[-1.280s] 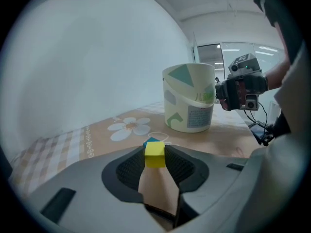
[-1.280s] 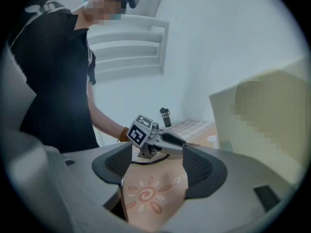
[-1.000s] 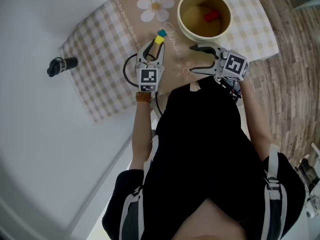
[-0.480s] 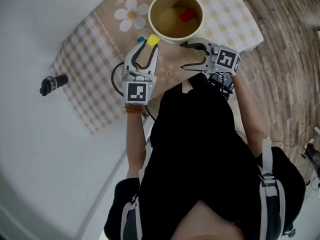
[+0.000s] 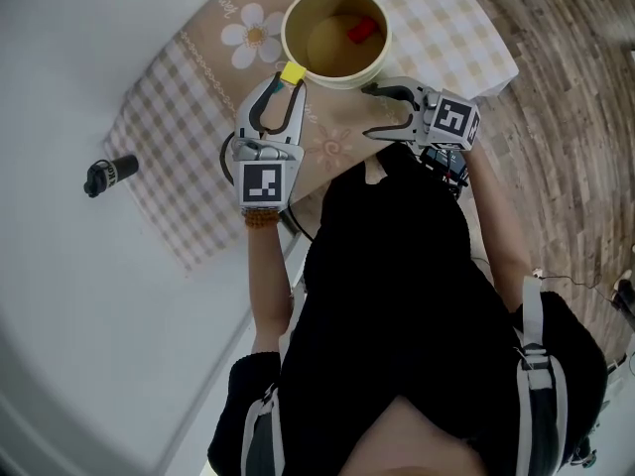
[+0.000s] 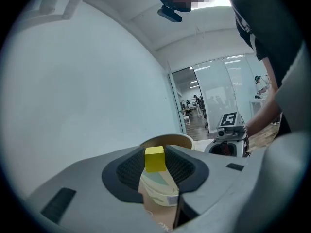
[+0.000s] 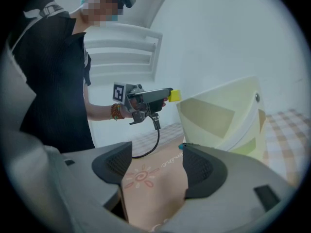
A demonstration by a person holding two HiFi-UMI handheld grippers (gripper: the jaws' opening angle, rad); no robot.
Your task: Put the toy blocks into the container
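A yellow block (image 5: 292,72) is pinched at the tips of my left gripper (image 5: 288,79), which is raised beside the near-left rim of the cream bucket (image 5: 298,56). In the left gripper view the yellow block (image 6: 155,158) sits between the pads, with the bucket (image 6: 167,140) just behind it. A red block (image 5: 362,30) lies inside the bucket. My right gripper (image 5: 369,111) stands open and empty over the cloth, just in front of the bucket. In the right gripper view a small teal block (image 7: 181,146) lies on the cloth by the base of the bucket (image 7: 223,115).
A beige checked cloth (image 5: 169,167) with flower prints covers the table corner under the bucket. A small black object (image 5: 109,175) lies on the white tabletop to the left. Wood floor (image 5: 566,147) shows beyond the table's right edge.
My left gripper has risen from the cloth with the yellow block and come up to the bucket's rim. The teal block stayed down on the cloth. The right gripper shifted only a little.
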